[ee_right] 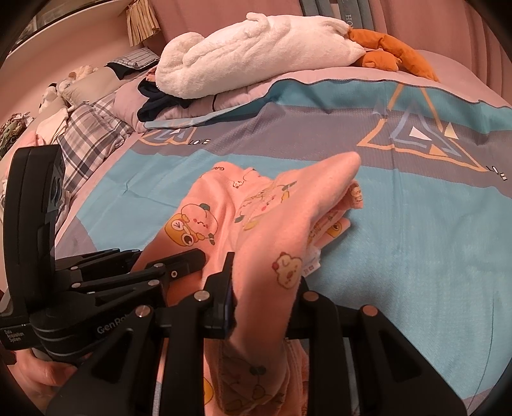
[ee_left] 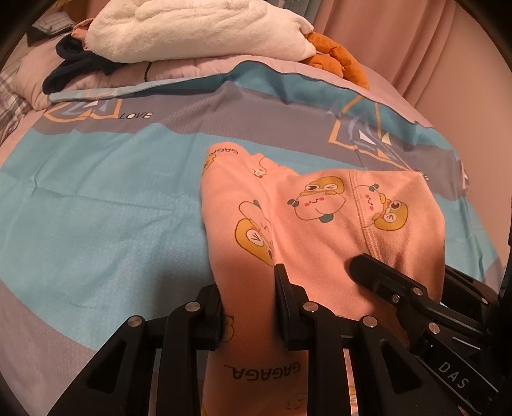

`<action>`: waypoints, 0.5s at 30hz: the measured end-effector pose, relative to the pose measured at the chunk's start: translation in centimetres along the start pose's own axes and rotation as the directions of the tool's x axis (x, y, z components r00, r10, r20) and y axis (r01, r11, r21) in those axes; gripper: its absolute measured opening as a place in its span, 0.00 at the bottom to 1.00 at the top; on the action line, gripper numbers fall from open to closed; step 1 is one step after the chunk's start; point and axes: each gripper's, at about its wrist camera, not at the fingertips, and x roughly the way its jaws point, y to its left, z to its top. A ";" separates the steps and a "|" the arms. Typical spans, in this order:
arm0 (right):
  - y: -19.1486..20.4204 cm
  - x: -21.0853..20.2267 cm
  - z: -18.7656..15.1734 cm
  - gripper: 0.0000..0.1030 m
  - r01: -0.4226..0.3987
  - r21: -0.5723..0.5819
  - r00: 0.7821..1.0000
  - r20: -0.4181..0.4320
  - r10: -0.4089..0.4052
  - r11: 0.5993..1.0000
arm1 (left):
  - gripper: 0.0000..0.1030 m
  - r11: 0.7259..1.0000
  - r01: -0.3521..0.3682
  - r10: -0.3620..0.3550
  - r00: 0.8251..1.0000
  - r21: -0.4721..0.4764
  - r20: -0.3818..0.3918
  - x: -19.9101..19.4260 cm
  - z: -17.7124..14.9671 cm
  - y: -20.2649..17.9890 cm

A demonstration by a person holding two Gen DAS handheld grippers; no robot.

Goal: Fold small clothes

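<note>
A small pink garment (ee_left: 320, 230) printed with cartoon animals lies partly folded on the blue and grey bed cover (ee_left: 96, 208). Its near edge is lifted by both grippers. My left gripper (ee_left: 248, 297) is shut on the garment's left part, with cloth bunched between its fingers. The right gripper (ee_left: 403, 267) pinches the right part, one finger hidden behind the fabric. In the right wrist view my right gripper (ee_right: 265, 281) is shut on a fold of the pink garment (ee_right: 272, 217) that drapes over its right finger. The left gripper (ee_right: 166, 252) grips the cloth just to its left.
A white fluffy blanket (ee_left: 192, 28) and an orange plush toy (ee_left: 339, 57) lie at the far end of the bed, with a dark garment (ee_left: 76, 67) beside them. Plaid bedding (ee_right: 86, 137) is at the left. A hand (ee_right: 41, 374) holds the left gripper's handle.
</note>
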 end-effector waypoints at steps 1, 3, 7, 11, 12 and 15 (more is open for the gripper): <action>-0.1 0.0 0.0 0.25 0.001 0.003 1.000 -0.002 -0.001 1.000 | 0.23 1.000 0.000 0.000 1.000 0.000 -0.001 0.0 0.0 0.0; -0.3 0.1 -0.1 0.25 0.002 0.009 1.000 -0.004 -0.002 1.000 | 0.23 1.000 -0.001 0.001 1.000 0.000 -0.002 0.1 0.0 0.0; -0.6 0.2 -0.1 0.25 0.007 0.021 1.000 -0.011 -0.006 1.000 | 0.23 1.000 -0.004 0.004 1.000 -0.002 -0.007 0.2 0.1 0.1; -1.0 0.3 -0.2 0.27 0.011 0.032 1.000 -0.018 -0.010 0.999 | 0.24 1.000 -0.006 0.006 1.000 -0.001 -0.008 0.2 0.1 0.1; -1.2 0.4 -0.3 0.27 0.011 0.035 1.000 -0.020 -0.010 0.999 | 0.24 1.000 -0.008 0.008 1.000 0.000 -0.008 0.2 0.0 0.1; -1.4 0.4 -0.3 0.28 0.011 0.043 1.000 -0.022 -0.010 0.999 | 0.25 1.000 -0.010 0.010 1.000 0.003 -0.010 0.2 0.1 0.2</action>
